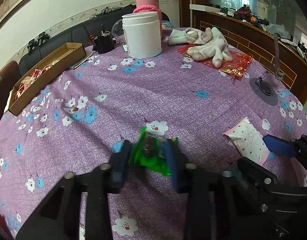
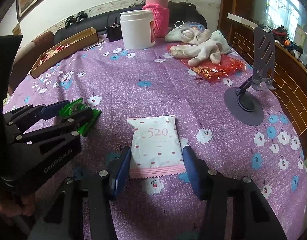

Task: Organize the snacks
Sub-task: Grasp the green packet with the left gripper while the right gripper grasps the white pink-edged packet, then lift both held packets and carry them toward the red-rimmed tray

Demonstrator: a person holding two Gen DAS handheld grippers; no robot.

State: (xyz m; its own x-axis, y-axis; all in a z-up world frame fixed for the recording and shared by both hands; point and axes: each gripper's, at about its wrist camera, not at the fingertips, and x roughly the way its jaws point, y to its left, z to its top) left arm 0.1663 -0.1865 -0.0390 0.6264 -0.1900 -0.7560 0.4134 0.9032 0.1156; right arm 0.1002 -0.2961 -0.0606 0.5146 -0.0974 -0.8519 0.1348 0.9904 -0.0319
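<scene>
Left wrist view shows the left hand-held gripper (image 1: 149, 156) pinching a green snack packet (image 1: 151, 154) on the counter (image 1: 153, 92); the wrapper is crumpled between the blue pads and looks gripped. Right wrist view shows the right hand-held gripper (image 2: 156, 166) straddling a white and pink snack packet (image 2: 156, 144) marked 520. Its blue fingers (image 2: 121, 170) stand at the packet's two long edges, half closed; the left one touches the wrapper, and contact on the right one I cannot confirm, so a firm pinch is not established.

Step in hand, by judgement: picking up, both packets at once, neither yet lifted clear of the cloth. An open cardboard box (image 2: 67, 48) with red-wrapped pieces inside lies at the far left edge, well apart from both packets, and is the likely destination. A white tub (image 2: 137, 30) stands at the far side.

Next move calls for the right jaws to seat fully, then a lift and carry toward the box. Risk: the slack wrapper may slip.
</scene>
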